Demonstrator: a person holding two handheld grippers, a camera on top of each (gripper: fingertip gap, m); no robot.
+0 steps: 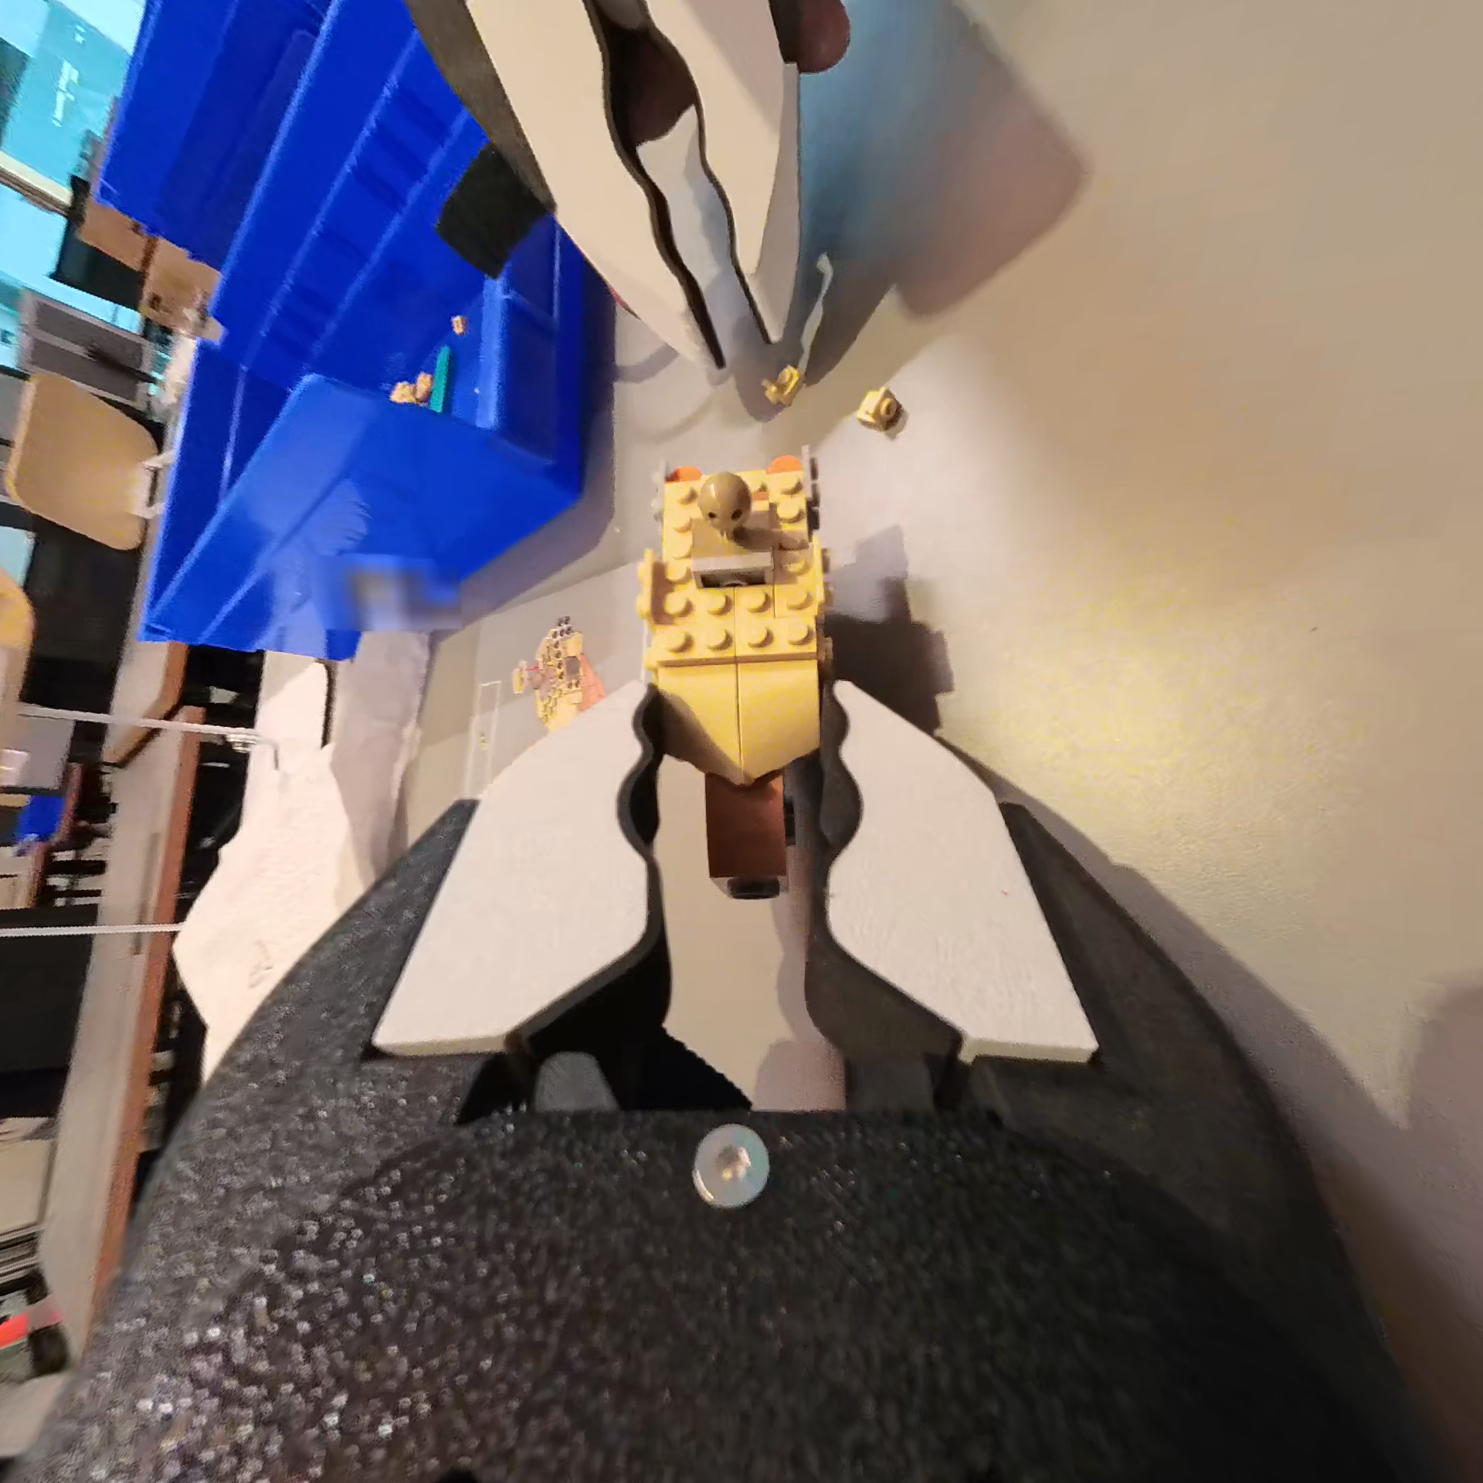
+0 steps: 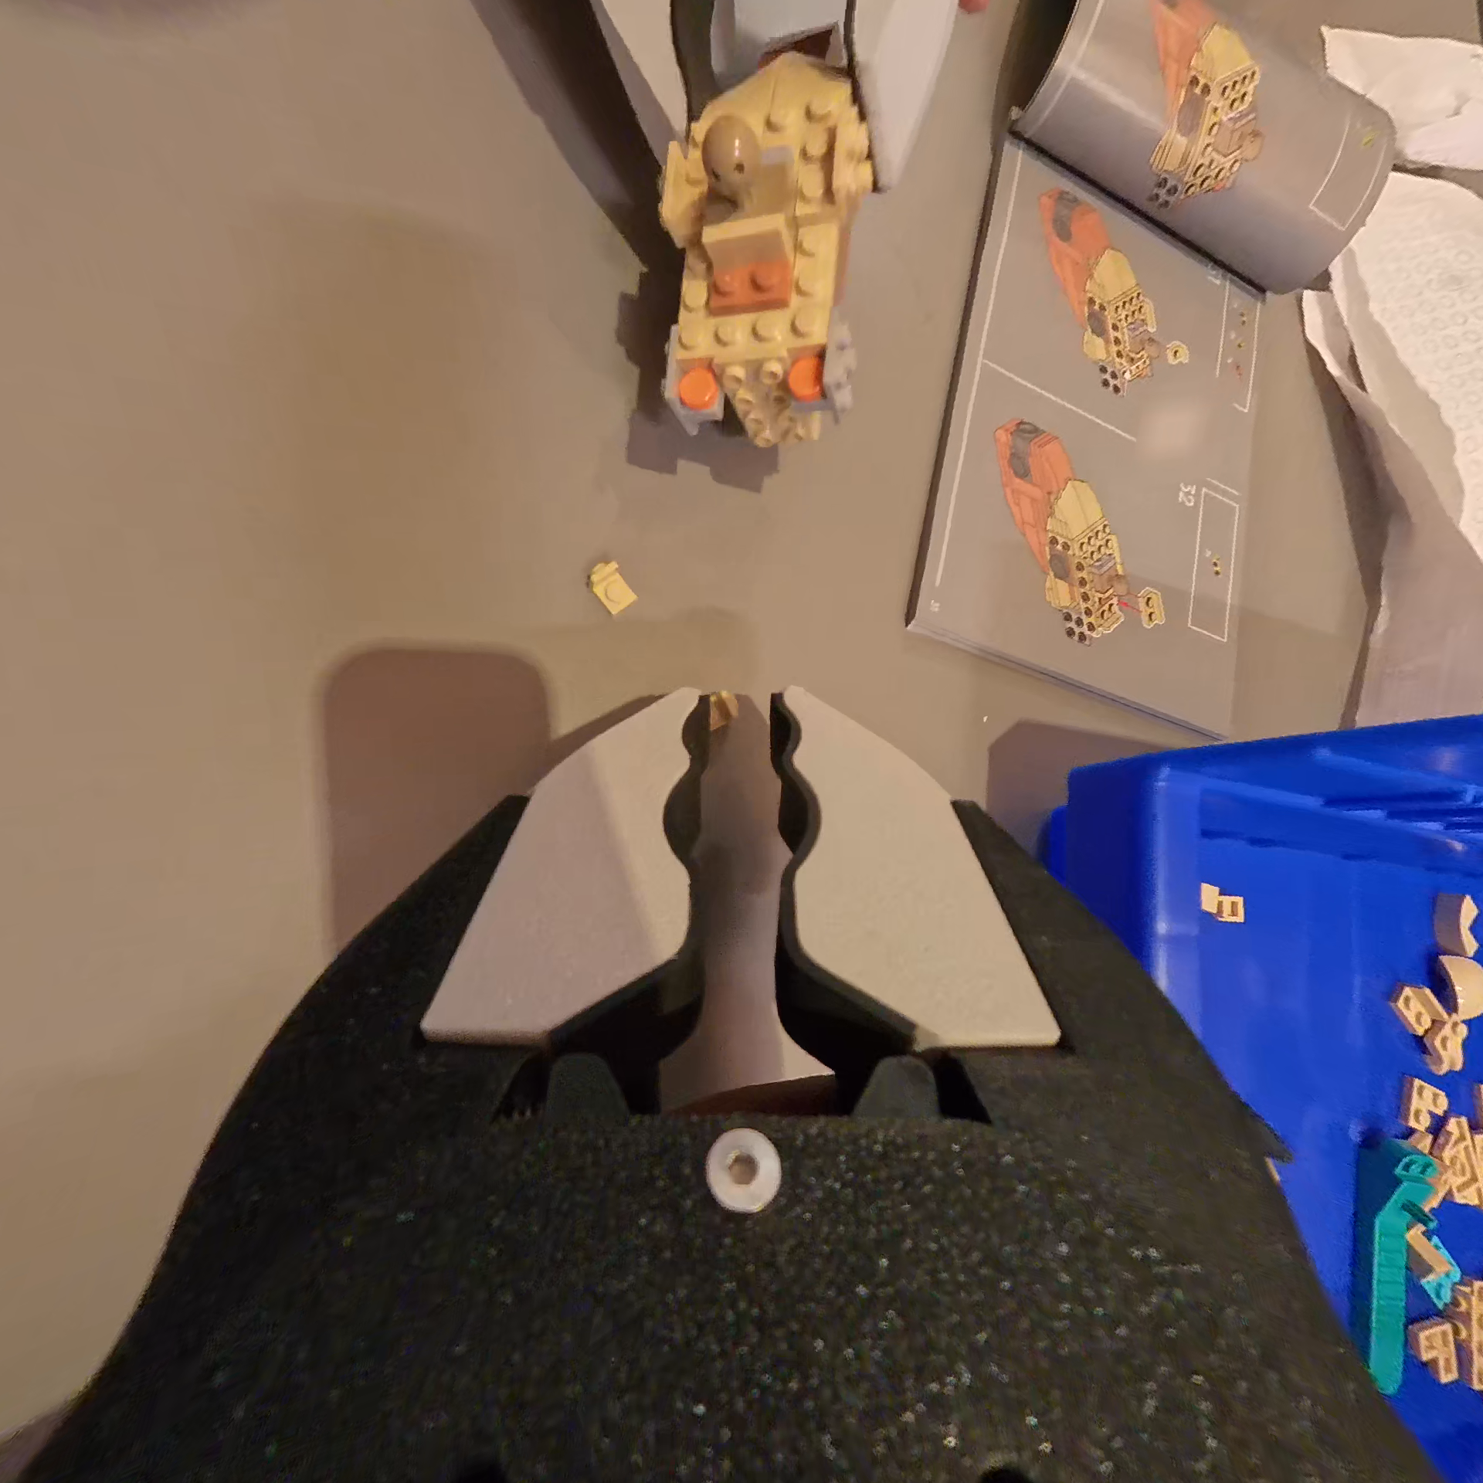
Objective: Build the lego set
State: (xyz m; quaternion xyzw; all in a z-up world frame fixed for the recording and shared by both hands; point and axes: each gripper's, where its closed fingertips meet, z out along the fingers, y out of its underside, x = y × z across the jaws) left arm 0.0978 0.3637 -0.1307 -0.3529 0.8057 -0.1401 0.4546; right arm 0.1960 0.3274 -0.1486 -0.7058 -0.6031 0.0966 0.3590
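Observation:
The tan lego vehicle (image 1: 734, 594) carries a grey-tan figure (image 1: 725, 499) and has a brown bar under its nose. My left gripper (image 1: 738, 698) is shut on its sloped nose. In the right wrist view the vehicle (image 2: 754, 321) shows two orange studs at its rear, with the left gripper (image 2: 770, 104) behind it. My right gripper (image 2: 734, 700) has its jaws close together on a small tan piece (image 2: 720, 710) at the tips. It also shows in the left wrist view (image 1: 746, 349), with the piece (image 1: 782, 387) just beyond the vehicle's rear. A second small tan piece (image 2: 614, 590) lies on the table (image 1: 879, 409).
A blue bin (image 2: 1164, 883) at my right holds several loose tan pieces (image 2: 1436, 1123) and a teal brick separator (image 2: 1392, 1252). It also shows in the left wrist view (image 1: 361, 497). An open instruction booklet (image 2: 1123, 481) lies beside the vehicle. White paper (image 2: 1428, 337) lies beyond it. Tip to tip, the grippers are about 11 cm apart.

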